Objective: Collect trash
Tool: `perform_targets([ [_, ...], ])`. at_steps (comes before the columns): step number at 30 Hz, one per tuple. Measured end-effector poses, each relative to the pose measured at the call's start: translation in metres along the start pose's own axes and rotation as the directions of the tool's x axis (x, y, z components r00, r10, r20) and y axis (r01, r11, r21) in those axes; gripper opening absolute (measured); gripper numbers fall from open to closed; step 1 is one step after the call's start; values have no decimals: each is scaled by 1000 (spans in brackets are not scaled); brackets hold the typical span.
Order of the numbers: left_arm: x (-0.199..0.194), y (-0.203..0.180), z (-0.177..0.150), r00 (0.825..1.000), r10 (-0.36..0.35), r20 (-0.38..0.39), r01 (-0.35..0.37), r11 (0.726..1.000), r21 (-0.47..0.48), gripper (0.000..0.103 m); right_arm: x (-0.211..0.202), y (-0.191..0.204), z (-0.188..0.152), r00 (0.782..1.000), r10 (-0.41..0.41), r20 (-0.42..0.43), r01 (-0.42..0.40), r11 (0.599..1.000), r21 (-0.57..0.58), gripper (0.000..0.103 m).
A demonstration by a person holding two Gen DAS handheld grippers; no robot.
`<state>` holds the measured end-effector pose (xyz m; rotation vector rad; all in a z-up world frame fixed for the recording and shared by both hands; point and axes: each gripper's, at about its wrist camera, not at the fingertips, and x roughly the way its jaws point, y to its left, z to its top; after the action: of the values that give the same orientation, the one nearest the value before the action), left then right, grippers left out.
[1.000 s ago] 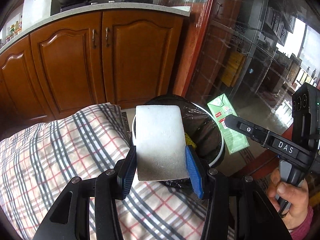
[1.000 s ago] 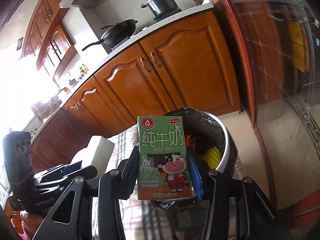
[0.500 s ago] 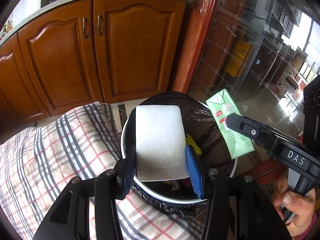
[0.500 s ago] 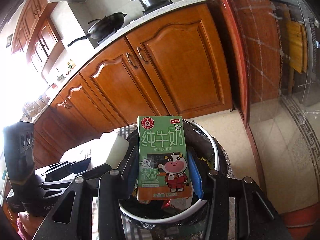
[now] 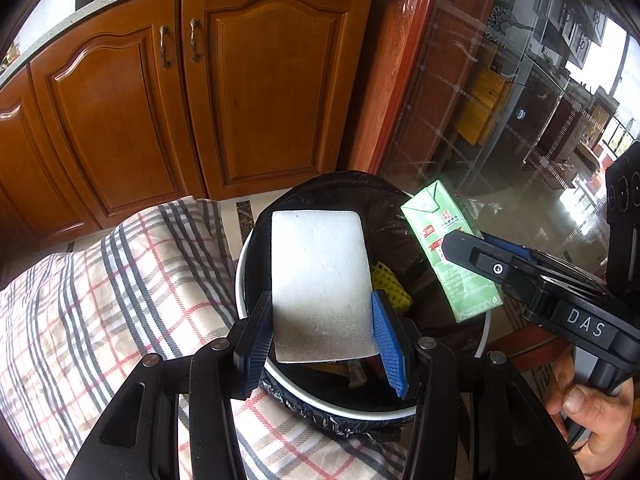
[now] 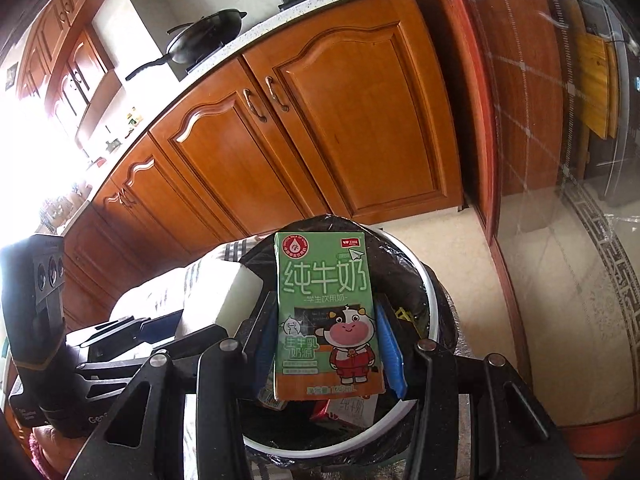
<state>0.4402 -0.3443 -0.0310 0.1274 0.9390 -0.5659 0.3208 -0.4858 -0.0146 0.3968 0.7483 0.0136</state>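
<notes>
Kitchen bin below: left gripper jaws pinch foam block; right gripper jaws pinch milk carton.

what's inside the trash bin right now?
Inside the trash bin, lined with a black bag: a yellow mesh item and some wrappers. The white foam block and milk carton, both gripper-held above, cover the rest.
</notes>
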Motion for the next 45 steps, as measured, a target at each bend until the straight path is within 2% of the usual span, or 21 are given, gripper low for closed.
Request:
perform_targets([
  [10, 6, 0, 2, 1000, 5, -18, -5, 1000, -10, 50, 6, -3, 3, 1000, -5, -11, 5, 1000, 7, 46],
  [13, 5, 2, 2, 999, 4, -36, -5, 999, -32, 53, 8, -7, 4, 1000, 9, -24, -8, 1000, 28, 50],
  [14, 3, 2, 1, 999, -1, -32, 0, 999, -36, 54, 7, -8, 4, 1000, 13, -24, -12, 999, 42, 54],
  [16, -6, 4, -2, 1000, 0, -15, -1, 999, -47, 61, 3, -10, 5, 1000, 19, -7, -18, 998, 55, 54],
  [20, -29, 12, -15, 999, -13, 31, 16, 996, -83, 61, -15, -8, 3, 998, 44, 38, -47, 996, 74, 56],
  [24, -54, 20, -38, 996, -8, 87, 19, 992, -123, 61, -33, 1, -3, 994, 71, 82, -77, 994, 78, 60],
  [30, -98, 37, -92, 985, 24, 172, 11, 979, -201, 63, -55, 20, -25, 987, 106, 121, -116, 990, 74, 68],
  [34, -121, 41, -126, 978, 49, 204, -1, 973, -231, 64, -67, 37, -50, 983, 116, 145, -126, 990, 65, 78],
  [45, -168, 41, -193, 970, 51, 239, 12, 967, -256, 64, -93, 74, -111, 983, 113, 145, -119, 992, 34, 79],
])
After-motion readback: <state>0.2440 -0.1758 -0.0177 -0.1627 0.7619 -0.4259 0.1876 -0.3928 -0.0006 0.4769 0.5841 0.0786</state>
